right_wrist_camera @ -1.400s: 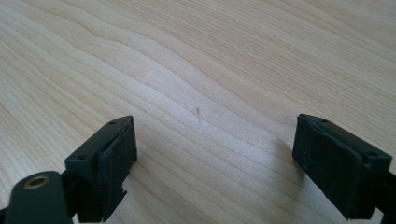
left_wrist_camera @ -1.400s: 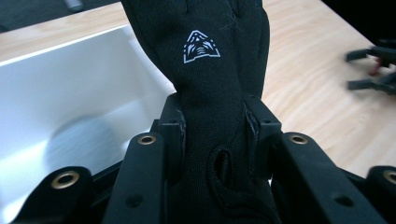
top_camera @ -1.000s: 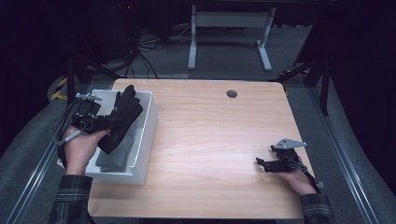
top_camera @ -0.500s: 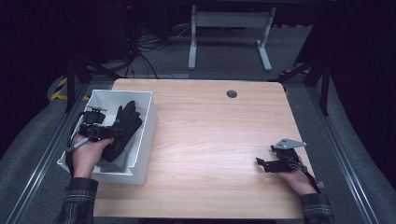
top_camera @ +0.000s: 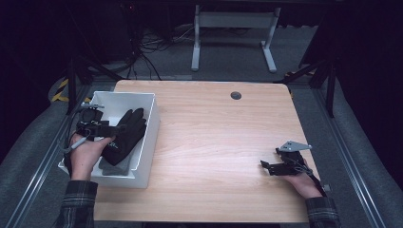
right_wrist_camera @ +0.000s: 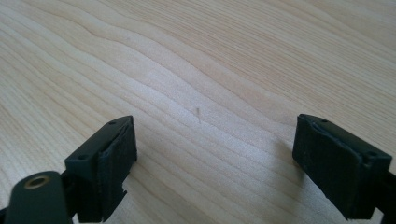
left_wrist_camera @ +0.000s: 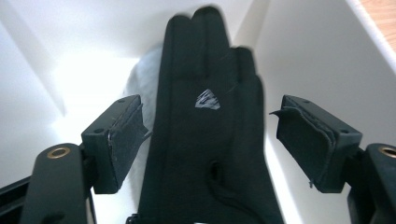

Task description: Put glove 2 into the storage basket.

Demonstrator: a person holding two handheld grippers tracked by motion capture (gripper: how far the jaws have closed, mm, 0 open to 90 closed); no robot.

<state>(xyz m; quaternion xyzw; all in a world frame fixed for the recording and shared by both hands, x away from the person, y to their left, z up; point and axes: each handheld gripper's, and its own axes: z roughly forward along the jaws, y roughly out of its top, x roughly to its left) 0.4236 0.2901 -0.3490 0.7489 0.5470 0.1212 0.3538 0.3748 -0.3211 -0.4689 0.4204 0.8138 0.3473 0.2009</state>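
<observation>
Both claws we hold gape wide: left claw [left_wrist_camera: 205, 140] straddling a black glove [left_wrist_camera: 205, 140] untouched, right claw [right_wrist_camera: 210, 163] empty over the tabletop [right_wrist_camera: 210, 70].

The bench [top_camera: 214, 142] is a pale wood-grain top with rounded corners. A small dark round port [top_camera: 235, 95] sits near its far edge, right of the middle. Seen close in the right gripper view, the grain runs in wavy bands around a tiny pale fleck [right_wrist_camera: 198, 114]. Beyond the bench, a white metal frame [top_camera: 195, 47] stands on the grey floor [top_camera: 304, 118]. Dark cables [top_camera: 147, 47] lie tangled to its left. Yellow-and-black striped tape [top_camera: 61, 90] shows at far left, and a metal rail [top_camera: 354, 166] runs along the right.
</observation>
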